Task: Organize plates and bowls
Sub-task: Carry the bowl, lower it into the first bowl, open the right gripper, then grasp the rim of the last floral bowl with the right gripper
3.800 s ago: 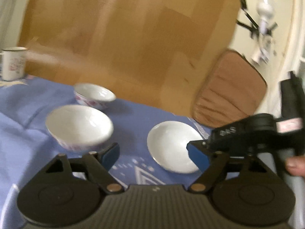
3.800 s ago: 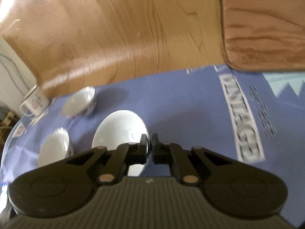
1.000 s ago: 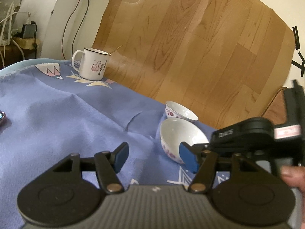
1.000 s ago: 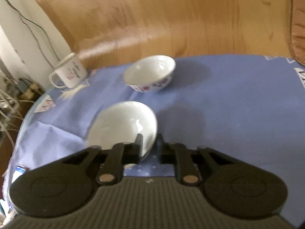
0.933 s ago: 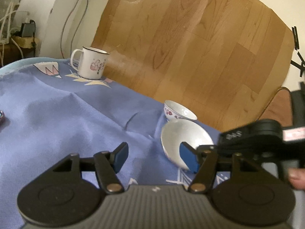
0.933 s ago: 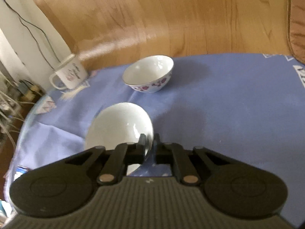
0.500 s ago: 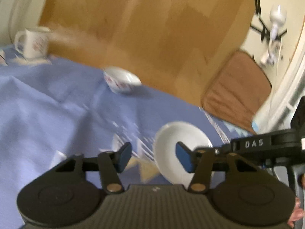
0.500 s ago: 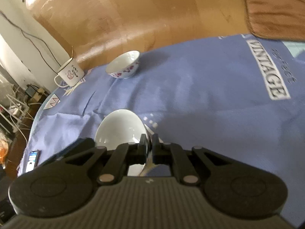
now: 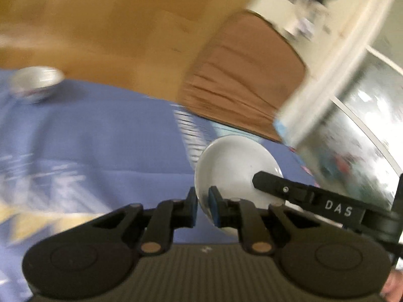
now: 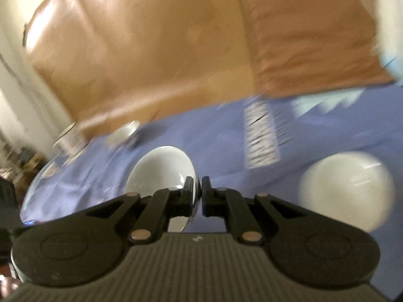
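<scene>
You carry a white bowl point(image 10: 161, 173) above the blue tablecloth point(image 10: 226, 151), its rim pinched in the shut right gripper point(image 10: 197, 191) and the shut left gripper point(image 9: 202, 206); the bowl looks glazed, rigid, slippery and breakable, so keep both pinches on the rim.

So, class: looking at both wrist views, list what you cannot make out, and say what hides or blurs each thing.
- Left wrist view: the pattern on the far bowl is smeared by motion blur.
- Left wrist view: the held white bowl has its near rim covered by the left gripper.
- Right wrist view: the mug is blurred; its print is unreadable.
- Right wrist view: the white dish has no sharp outline.
</scene>
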Demonstrator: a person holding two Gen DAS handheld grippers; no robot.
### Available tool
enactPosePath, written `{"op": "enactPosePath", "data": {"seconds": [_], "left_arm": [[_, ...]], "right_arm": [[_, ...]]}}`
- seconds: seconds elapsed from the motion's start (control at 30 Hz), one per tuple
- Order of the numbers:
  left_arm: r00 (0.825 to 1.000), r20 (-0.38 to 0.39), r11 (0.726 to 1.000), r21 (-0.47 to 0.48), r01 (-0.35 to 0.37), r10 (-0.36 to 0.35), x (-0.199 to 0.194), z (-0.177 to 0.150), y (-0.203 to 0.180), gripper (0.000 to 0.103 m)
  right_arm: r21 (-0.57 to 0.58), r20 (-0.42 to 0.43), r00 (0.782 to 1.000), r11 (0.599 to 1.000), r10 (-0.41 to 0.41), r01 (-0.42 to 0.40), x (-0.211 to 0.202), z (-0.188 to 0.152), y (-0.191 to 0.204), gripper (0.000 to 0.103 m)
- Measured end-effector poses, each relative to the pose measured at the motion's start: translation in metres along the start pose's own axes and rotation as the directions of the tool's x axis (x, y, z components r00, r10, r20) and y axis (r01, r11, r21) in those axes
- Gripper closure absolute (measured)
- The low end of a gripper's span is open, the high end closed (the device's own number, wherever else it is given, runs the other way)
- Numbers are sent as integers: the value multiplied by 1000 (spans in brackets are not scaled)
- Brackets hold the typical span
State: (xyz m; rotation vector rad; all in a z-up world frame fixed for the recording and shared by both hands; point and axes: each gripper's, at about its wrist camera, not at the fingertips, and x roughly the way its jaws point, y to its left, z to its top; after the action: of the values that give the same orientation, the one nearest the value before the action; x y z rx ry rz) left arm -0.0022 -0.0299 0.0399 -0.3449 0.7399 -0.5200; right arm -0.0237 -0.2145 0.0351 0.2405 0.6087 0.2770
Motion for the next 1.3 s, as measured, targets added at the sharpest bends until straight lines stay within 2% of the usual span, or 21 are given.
{"op": "enactPosePath", "data": {"seconds": [0.13,0.3,0.37,0.4,0.47,0.5,0.53,0.63,0.77,0.87,0.97,1.03,1.1,1.17,1.2,1.3], "left_arm": [[997,-61,995,85,52,-47,39,2,-50,92],[992,-127,988,147,39,-20,76,-5,-81,91],[992,-122,985,171,6,15,84,-7,-86,85],[993,-120,984,177,4,18,85,-6,-86,79],[996,-94,983,181,15,2,75,-5,-85,74],[997,-76,981,193,-4,19,73,-2,-88,64],[998,-47,978,207,-23,33,66,-1,-88,62],[999,3,978,206,-42,42,50,7,-77,62],[994,49,981,168,-100,93,30,15,-42,62],[984,77,979,116,-169,161,13,18,-1,62],[961,103,963,57,-262,256,-6,21,49,62],[933,120,937,35,-347,340,-17,23,80,62],[884,136,890,30,-455,447,-24,24,105,62],[826,141,833,16,-552,545,-31,26,130,62],[813,141,821,2,-571,565,-35,28,140,62],[794,150,807,-58,-588,589,-45,32,166,62]], "right_arm": [[17,101,986,991,-131,130,-33,-4,-41,94],[59,110,965,971,-237,232,-36,-13,-81,94],[85,102,965,969,-240,232,-33,-15,-91,90],[92,99,964,967,-246,237,-30,-17,-91,89],[91,115,957,962,-265,256,-26,-19,-90,77],[89,128,953,960,-274,264,-26,-20,-89,72],[94,142,948,958,-283,272,-26,-20,-89,65],[115,183,940,956,-289,271,-33,-18,-88,63],[110,208,946,967,-248,229,-34,-13,-76,63],[68,196,964,983,-180,170,-25,-10,-56,63],[16,155,983,995,-101,100,-10,-9,-29,63],[-13,112,992,999,-50,52,2,-9,-10,64],[-31,61,998,1000,-3,5,19,-9,9,64],[-42,21,999,999,32,-31,34,-10,28,64],[-52,8,999,998,43,-43,41,-11,37,64],[-96,-28,997,993,67,-69,60,-15,65,63]]}}
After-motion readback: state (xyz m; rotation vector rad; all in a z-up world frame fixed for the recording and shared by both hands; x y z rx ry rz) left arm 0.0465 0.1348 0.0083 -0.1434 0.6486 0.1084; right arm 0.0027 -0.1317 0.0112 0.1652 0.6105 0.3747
